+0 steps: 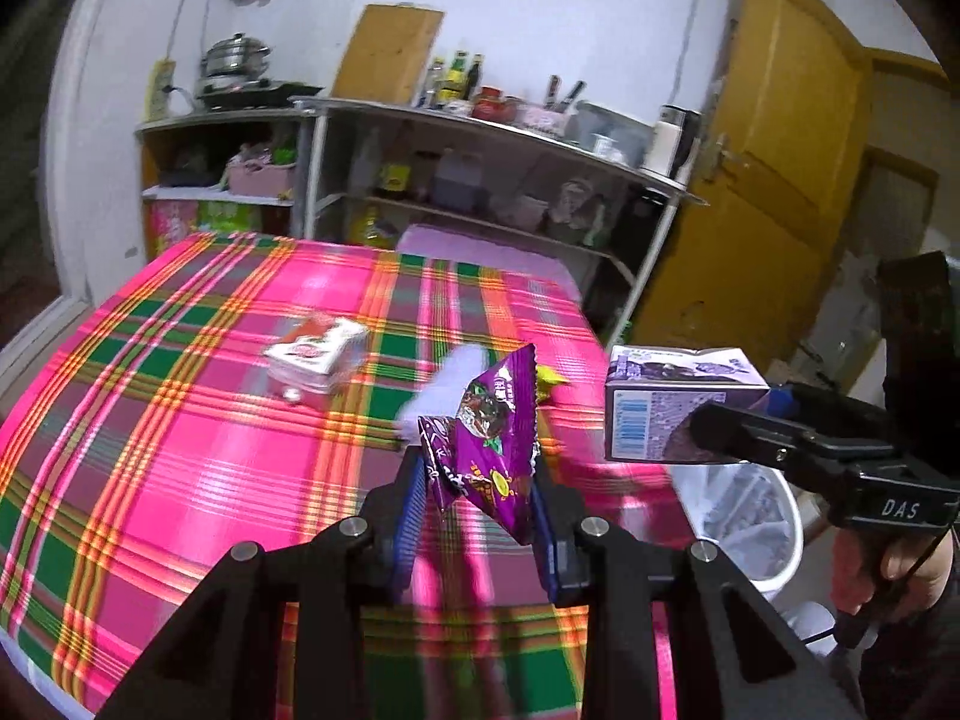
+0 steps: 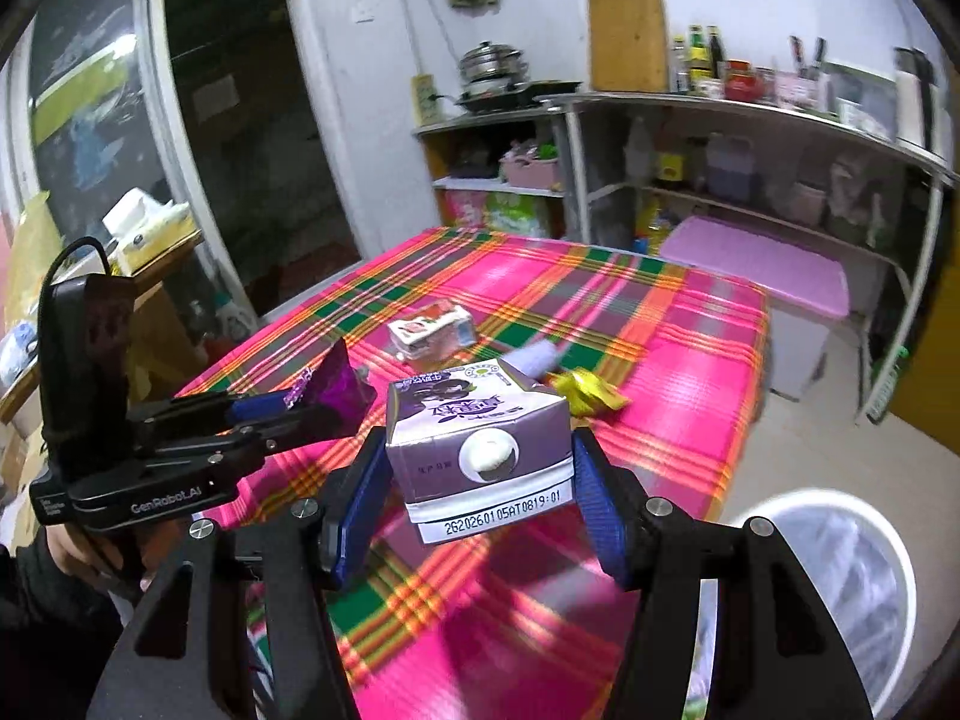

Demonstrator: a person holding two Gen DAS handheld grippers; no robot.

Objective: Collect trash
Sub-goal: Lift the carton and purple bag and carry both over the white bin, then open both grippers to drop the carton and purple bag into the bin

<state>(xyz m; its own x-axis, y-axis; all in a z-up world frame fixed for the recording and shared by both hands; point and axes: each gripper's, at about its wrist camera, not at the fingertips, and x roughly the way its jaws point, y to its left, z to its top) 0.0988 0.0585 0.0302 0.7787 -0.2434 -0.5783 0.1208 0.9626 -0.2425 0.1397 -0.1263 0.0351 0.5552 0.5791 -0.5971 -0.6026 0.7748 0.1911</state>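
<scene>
My left gripper (image 1: 477,468) is shut on a purple snack wrapper (image 1: 480,426) and holds it above the plaid table (image 1: 180,420). It also shows in the right wrist view (image 2: 282,405) with the wrapper (image 2: 336,390). My right gripper (image 2: 474,468) is shut on a purple milk carton (image 2: 474,438), held over the table's right edge; the carton also shows in the left wrist view (image 1: 666,402). A white bin (image 2: 840,600) with a liner stands on the floor below the right gripper. A small white pack (image 1: 318,354), a pale wrapper (image 1: 444,384) and a yellow wrapper (image 2: 588,393) lie on the table.
Metal shelves (image 1: 480,138) with bottles, pots and boxes stand behind the table. A yellow door (image 1: 774,168) is at the right. A pink-topped stool (image 2: 762,264) stands by the table's far corner. A dark doorway (image 2: 240,120) is at the left.
</scene>
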